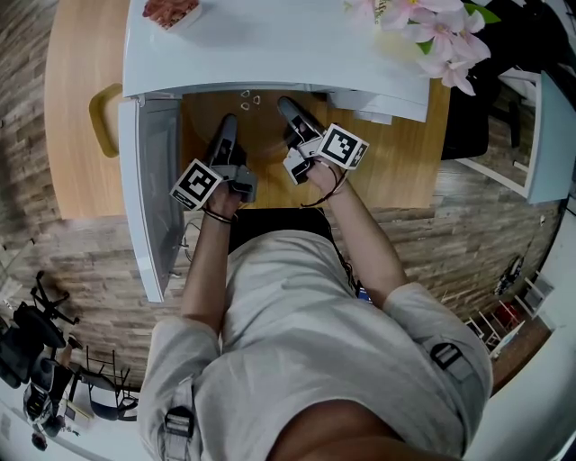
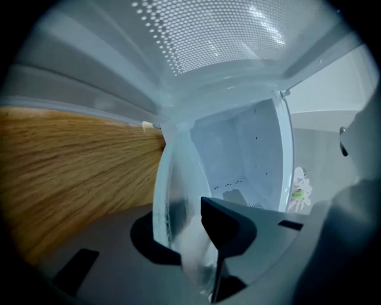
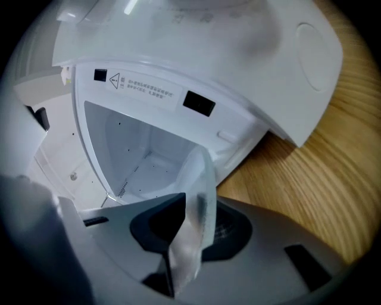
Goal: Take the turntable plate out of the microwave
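Note:
The turntable plate (image 2: 178,190) is clear glass and stands on edge between my two grippers, in front of the open white microwave (image 1: 270,54). My left gripper (image 2: 191,235) is shut on the plate's rim, with a dark pad on each side of the glass. On the opposite rim of the plate (image 3: 195,190) my right gripper (image 3: 181,229) is shut as well. In the head view the left gripper (image 1: 229,122) and right gripper (image 1: 288,106) reach side by side toward the microwave's mouth, and the glass hardly shows there. The empty cavity (image 3: 131,149) lies behind the plate.
The microwave door (image 1: 153,189) hangs open at the left, beside my left arm. The microwave stands on a wooden table (image 1: 81,108). A bowl of red bits (image 1: 171,11) and pink flowers (image 1: 432,31) sit on top. A yellow handle (image 1: 103,117) sticks out left.

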`<action>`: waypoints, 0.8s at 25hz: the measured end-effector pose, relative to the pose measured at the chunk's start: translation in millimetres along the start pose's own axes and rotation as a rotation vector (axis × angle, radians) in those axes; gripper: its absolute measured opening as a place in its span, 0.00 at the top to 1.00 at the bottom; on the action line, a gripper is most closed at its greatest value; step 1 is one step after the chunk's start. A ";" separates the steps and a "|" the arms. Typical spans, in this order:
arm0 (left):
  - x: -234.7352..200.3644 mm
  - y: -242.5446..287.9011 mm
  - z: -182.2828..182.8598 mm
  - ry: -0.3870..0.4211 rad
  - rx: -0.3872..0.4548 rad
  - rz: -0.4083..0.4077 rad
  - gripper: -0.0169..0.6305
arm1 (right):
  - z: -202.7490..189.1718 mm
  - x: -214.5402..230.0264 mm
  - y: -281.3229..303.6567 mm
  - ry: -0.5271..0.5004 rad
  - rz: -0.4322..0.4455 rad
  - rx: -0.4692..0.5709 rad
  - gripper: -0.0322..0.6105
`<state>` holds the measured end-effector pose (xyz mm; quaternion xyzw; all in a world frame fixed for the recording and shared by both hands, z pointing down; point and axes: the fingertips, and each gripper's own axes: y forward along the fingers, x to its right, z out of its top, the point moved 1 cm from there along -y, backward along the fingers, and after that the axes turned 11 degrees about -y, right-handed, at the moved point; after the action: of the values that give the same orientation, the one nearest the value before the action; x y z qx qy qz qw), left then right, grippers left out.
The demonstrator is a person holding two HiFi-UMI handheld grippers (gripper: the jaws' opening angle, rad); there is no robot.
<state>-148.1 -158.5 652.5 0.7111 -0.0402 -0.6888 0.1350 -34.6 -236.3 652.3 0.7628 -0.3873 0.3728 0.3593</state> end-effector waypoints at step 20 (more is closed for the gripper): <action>3.9 -1.2 0.5 0.056 -0.040 -0.021 0.86 | -15.8 -2.3 -26.7 0.017 -0.045 0.047 0.82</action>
<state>-148.5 -158.3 648.4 0.7277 -0.0150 -0.6707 0.1428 -17.2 -210.5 650.8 0.7765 -0.3581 0.3799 0.3528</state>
